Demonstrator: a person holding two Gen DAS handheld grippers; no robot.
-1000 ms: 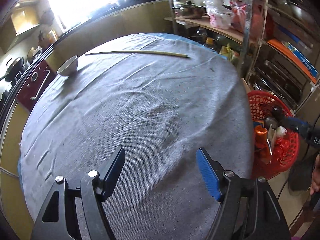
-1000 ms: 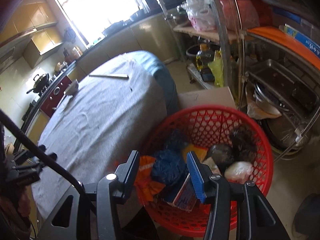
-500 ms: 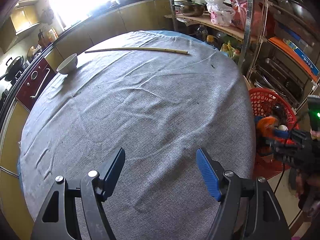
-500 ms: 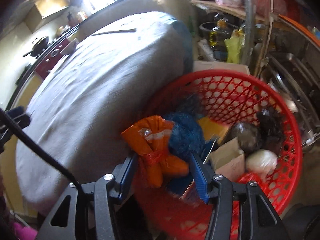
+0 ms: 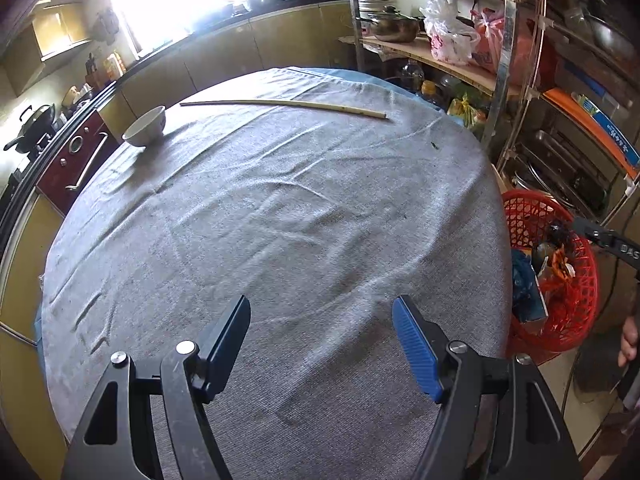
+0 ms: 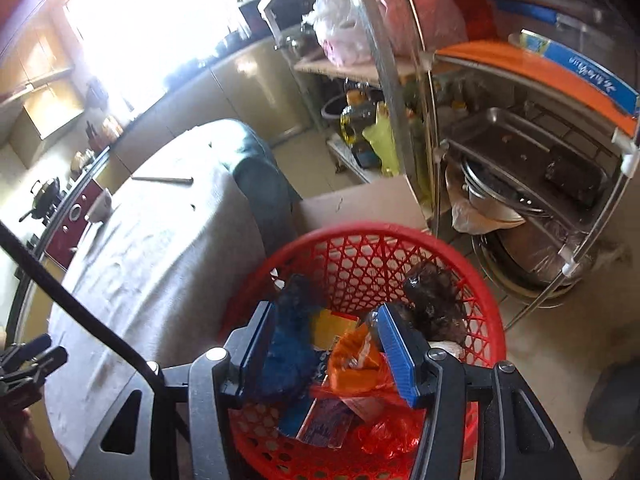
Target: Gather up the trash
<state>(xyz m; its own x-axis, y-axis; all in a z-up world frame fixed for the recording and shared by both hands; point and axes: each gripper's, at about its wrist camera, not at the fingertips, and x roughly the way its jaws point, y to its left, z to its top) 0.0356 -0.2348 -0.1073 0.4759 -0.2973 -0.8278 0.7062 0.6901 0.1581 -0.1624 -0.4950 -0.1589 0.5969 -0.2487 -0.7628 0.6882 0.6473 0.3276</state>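
A home kitchen: stove with a wok (image 5: pixel 34 124) far left, cabinets (image 5: pixel 224 60) beyond, pot-laden metal rack (image 5: pixel 500 80) right.

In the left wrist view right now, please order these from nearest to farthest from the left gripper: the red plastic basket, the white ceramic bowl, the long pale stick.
Measured from the left gripper:
1. Red plastic basket: on the right, beside the table's edge.
2. White ceramic bowl: far left on the grey cloth.
3. Long pale stick: across the far edge, slightly beyond the bowl.

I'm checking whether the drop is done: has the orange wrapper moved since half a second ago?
Yes. The orange wrapper now lies lower in the red basket, beside the blue bag, no longer pinched up between the right tongs.
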